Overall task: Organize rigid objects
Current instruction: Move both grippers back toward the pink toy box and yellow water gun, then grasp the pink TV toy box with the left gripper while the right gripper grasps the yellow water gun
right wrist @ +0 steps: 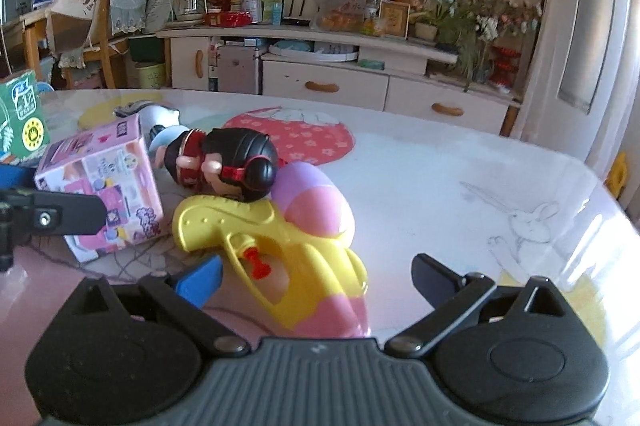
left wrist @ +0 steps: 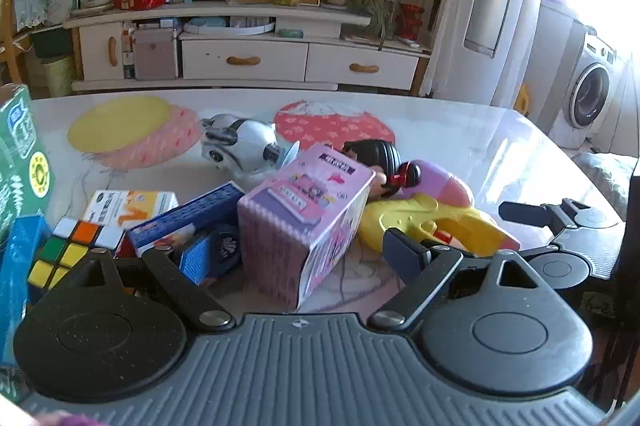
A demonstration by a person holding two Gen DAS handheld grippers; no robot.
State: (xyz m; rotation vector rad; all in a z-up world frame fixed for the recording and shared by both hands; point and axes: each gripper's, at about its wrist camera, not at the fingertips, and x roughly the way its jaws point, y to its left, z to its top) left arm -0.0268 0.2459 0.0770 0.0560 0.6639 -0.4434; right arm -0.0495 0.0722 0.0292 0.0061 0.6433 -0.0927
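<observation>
Lying flat on the table (right wrist: 440, 178), the yellow water gun (right wrist: 256, 238) runs its long axis from upper left to lower right in the right wrist view; the right claw (right wrist: 316, 278) stands spread, tilted downward over its grip; the left claw (left wrist: 276, 258) stands spread about the pink box (left wrist: 304, 214); a doll (right wrist: 228, 162) rests against the gun's top, a puzzle cube (left wrist: 72, 250) beside.

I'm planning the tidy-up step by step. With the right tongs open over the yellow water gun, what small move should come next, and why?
Probably ease the right tongs forward and down until the fingers straddle the yellow water gun. They stand open with nothing held, and the gun's grip already lies between them. The doll rests against the gun, so go slowly.
</observation>
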